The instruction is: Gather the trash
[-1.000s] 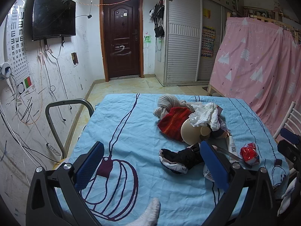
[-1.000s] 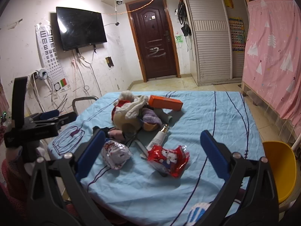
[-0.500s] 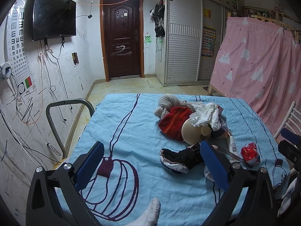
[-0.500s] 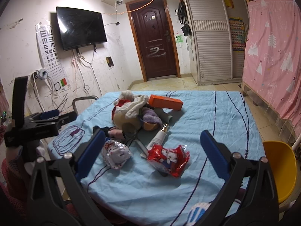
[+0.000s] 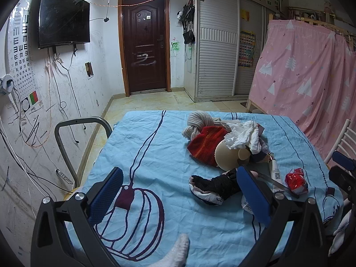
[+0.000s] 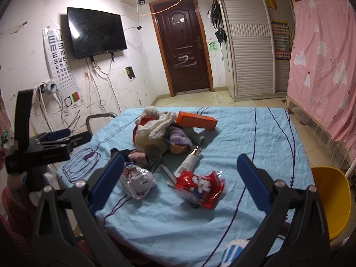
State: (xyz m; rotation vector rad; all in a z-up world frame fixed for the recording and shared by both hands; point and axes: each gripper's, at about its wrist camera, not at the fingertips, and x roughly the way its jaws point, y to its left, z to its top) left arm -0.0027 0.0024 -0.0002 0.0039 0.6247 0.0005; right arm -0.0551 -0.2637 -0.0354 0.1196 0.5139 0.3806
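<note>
Blue sheet (image 6: 255, 146) with dark line drawings covers the whole work surface; pink tree-print curtain (image 6: 322, 62) hangs along its right side, dark wooden door (image 6: 184, 51) and wall-mounted TV (image 6: 95, 32) beyond

Clutter heap sits mid-sheet: beige knit bundle (image 5: 199, 123), red knit cloth (image 5: 207, 144), crumpled white cloth (image 5: 244, 135), cream round lamp-like object (image 5: 224, 155); orange box (image 6: 197, 120) lies at the far edge of the heap, one end propped on it

Yellow chair (image 6: 331, 195) stands off the sheet's near right corner in the right wrist view

Right gripper (image 6: 180, 183) hovers above the near edge of the sheet, jaws spread wide, nothing between the blue pads (image 6: 253, 182)

Left gripper (image 5: 179, 194) hovers over the left half of the sheet, jaws likewise spread and empty; its right finger covers part of the silver wrapper in its own view

Black and white garment (image 5: 215, 187) lies crumpled just near side of the heap

Trash, all on the sheet near the right gripper: red printed snack wrapper (image 6: 200, 183) lies between the right gripper's fingers in view, flat and crinkled; silver foil wrapper (image 6: 136, 181) just left of it, close to the left finger; white tube (image 6: 188, 163) lies angled behind the red wrapper, its near end touching or just beside it
</note>
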